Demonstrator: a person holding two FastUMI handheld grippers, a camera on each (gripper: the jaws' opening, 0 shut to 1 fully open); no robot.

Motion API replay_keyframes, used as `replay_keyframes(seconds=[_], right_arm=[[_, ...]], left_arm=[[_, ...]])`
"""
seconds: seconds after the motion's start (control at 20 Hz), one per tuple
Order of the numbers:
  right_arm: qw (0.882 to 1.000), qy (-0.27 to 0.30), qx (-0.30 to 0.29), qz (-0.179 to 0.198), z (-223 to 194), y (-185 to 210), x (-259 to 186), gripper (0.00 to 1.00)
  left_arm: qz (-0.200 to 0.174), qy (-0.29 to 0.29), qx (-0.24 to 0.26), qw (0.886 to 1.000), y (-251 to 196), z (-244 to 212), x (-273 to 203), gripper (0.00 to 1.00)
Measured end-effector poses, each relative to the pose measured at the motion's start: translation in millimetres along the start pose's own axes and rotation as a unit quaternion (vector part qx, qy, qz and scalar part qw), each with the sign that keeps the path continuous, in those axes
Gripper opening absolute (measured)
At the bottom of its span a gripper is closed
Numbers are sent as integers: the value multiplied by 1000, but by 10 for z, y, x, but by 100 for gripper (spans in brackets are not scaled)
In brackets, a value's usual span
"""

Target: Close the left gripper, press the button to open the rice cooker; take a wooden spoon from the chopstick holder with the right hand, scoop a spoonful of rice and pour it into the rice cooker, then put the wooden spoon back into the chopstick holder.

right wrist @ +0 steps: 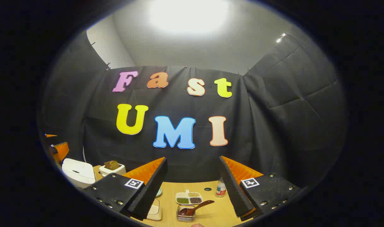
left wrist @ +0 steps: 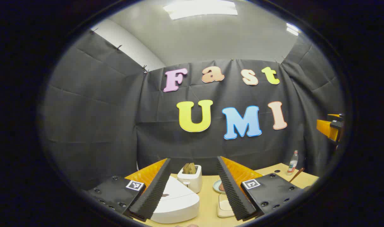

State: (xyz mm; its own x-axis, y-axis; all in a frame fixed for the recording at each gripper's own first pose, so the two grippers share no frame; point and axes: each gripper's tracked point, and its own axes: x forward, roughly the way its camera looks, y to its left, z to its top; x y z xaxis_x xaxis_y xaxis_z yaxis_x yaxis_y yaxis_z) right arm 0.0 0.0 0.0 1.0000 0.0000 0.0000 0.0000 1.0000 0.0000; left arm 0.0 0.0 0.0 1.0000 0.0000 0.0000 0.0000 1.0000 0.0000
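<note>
Your right gripper (right wrist: 192, 186) hangs spread and empty above the wooden spoon (right wrist: 195, 208), whose bowl rests in a small clear container (right wrist: 185, 214). It looks light, stiff and smooth: pinch mid-handle. Your left gripper (left wrist: 193, 186) is spread over the closed rice cooker (left wrist: 176, 201).

A white toaster (left wrist: 191, 181) with bread in its slots stood on the wooden surface (right wrist: 210, 214). Near the back stood a small bottle (right wrist: 221, 189). A divided white dish (right wrist: 189, 198) held separate portions of grains and beans. A small plate (left wrist: 217, 186) lay beside the toaster.
</note>
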Motion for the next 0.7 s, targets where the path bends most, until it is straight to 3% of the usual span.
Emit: replay_keyframes(seconds=[0.7], right_arm=[[1000, 10, -17, 16, -48, 12, 313, 97]], left_arm=[[26, -2, -7, 1000, 44, -50, 323, 95]])
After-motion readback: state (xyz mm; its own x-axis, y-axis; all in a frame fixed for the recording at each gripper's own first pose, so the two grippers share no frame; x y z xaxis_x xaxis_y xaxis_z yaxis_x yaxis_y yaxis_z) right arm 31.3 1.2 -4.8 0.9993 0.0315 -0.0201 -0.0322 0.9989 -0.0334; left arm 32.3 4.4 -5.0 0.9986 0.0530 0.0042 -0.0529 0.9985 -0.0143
